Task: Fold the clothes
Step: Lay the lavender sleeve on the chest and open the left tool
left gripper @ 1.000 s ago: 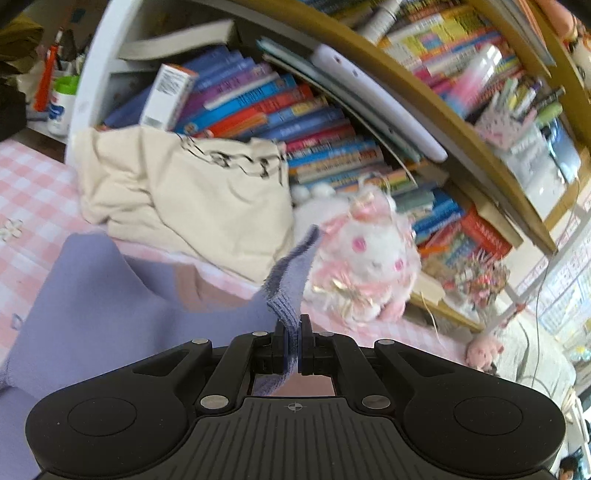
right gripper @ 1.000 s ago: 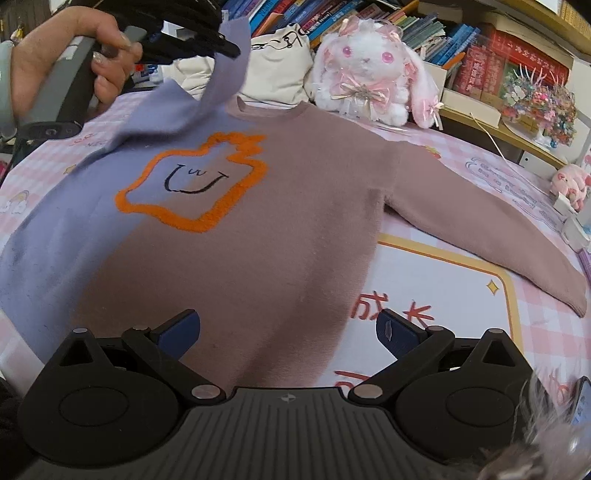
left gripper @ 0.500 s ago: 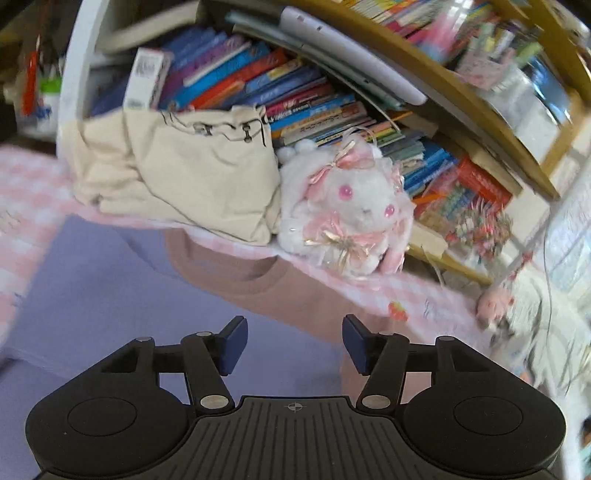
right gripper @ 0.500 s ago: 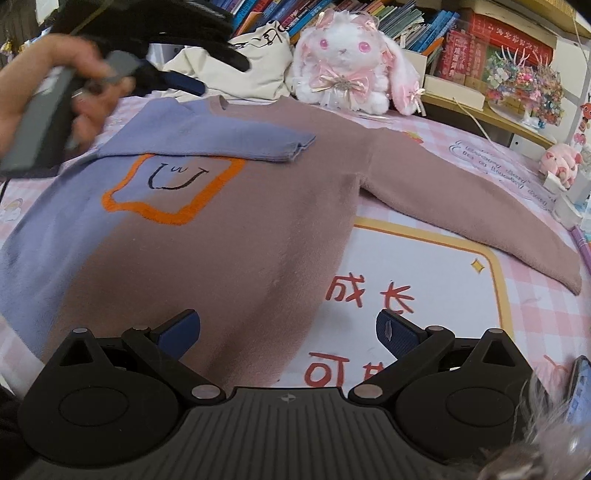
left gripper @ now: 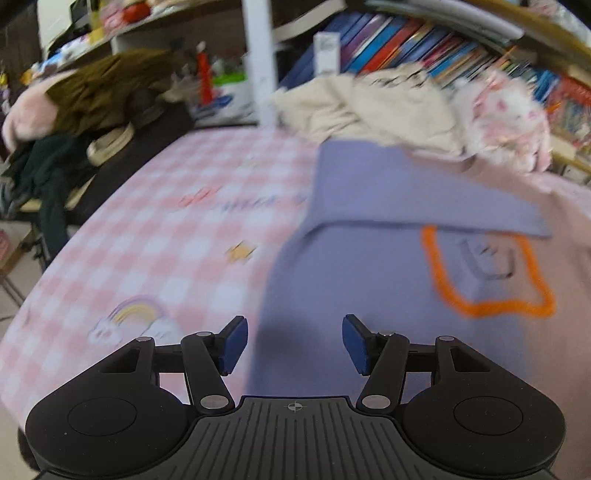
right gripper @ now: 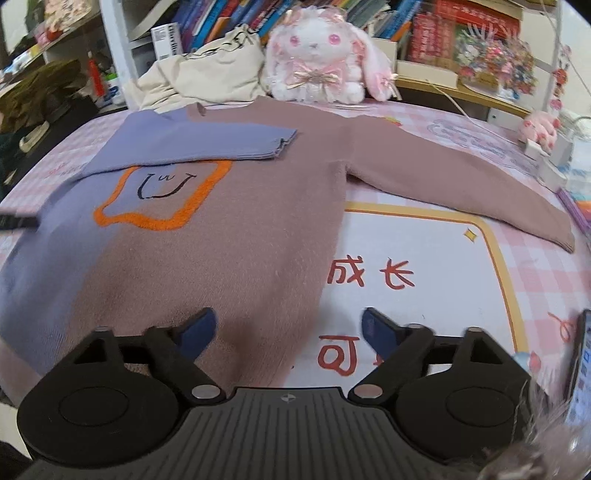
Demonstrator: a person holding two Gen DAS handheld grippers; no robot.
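**Sweater flat on a checked table, one sleeve folded in, both grippers open**

A two-tone sweater (right gripper: 236, 229) lies spread face up on a table (right gripper: 424, 258) covered with a pink-and-white checked cloth. Its left part is lavender, the rest dusty pink, with an orange outline and a small drawn face on the chest. The lavender sleeve (right gripper: 192, 142) is folded across the chest, its cuff reaching the pink half just above the orange outline. The pink sleeve (right gripper: 454, 188) stretches out straight to the right over a white panel with a yellow border and red characters.

The left gripper (left gripper: 294, 343) hovers over the sweater's lavender side near its edge, jaws wide apart and holding nothing. This view is motion-blurred. The right gripper (right gripper: 288, 334) is over the lower hem, jaws also wide apart and empty; one finger is above the pink fabric, the other above the white panel.

Behind the collar, at the table's far edge, a crumpled cream cloth bag (right gripper: 207, 74) sits just beside a white and pink plush rabbit (right gripper: 321, 55). Shelves packed with books (right gripper: 221, 18) rise behind them. A small pink plush (right gripper: 539, 127) and some white boxes lie at the far right, near the pink cuff. A phone (right gripper: 580, 365) rests at the table's right edge. Dark clothes (left gripper: 55, 166) are piled off the table to the left.
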